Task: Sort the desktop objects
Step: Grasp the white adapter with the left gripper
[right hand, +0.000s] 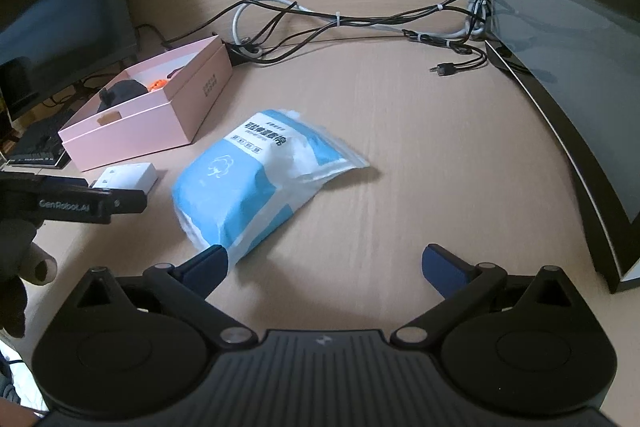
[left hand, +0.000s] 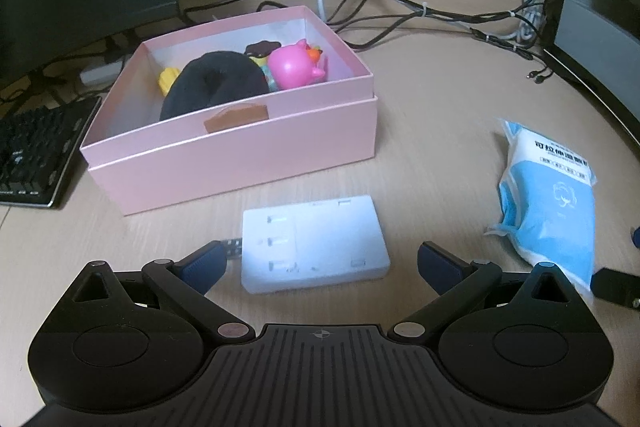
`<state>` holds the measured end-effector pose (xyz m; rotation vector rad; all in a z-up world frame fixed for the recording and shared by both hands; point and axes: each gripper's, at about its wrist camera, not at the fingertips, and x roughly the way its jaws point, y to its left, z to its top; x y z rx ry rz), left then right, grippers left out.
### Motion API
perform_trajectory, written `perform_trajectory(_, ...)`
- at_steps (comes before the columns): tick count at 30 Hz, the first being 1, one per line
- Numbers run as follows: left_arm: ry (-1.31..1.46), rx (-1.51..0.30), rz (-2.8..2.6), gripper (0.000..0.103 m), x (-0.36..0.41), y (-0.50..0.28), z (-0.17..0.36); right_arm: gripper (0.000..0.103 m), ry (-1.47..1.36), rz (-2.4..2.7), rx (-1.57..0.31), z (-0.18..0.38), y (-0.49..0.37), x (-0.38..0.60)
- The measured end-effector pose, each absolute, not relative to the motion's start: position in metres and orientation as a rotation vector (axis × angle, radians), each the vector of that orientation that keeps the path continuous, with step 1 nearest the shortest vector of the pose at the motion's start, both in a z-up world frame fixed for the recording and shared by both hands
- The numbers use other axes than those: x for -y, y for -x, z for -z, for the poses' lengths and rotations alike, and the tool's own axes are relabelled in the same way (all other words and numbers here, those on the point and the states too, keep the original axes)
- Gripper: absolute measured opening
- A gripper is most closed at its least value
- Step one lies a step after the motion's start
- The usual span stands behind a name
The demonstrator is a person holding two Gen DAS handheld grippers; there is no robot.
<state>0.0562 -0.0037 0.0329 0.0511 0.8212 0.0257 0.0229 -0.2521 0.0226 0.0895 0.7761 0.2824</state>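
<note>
A white hub (left hand: 314,247) lies flat on my desk (left hand: 420,131), just in front of the open pink box (left hand: 240,155), which holds a pink pig toy (left hand: 294,67), a black cushion (left hand: 216,83) and a yellow piece (left hand: 167,79) (half hidden). The blue-and-white packet (right hand: 256,179) lies crumpled to the right, apart from both.

Right gripper (right hand: 324,265) spread, seemingly touching blue packet (right hand: 256,183).

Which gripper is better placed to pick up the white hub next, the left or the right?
Left. The left gripper is open with the hub directly between its fingers. The right gripper faces the blue bag, with the hub off to its left.
</note>
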Motion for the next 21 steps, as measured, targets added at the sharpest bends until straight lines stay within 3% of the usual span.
perform_trajectory(21,0.009,-0.79,-0.054,0.103,-0.012,-0.062,-0.022,0.103,0.011,-0.283,-0.712,-0.035,-0.006,0.238)
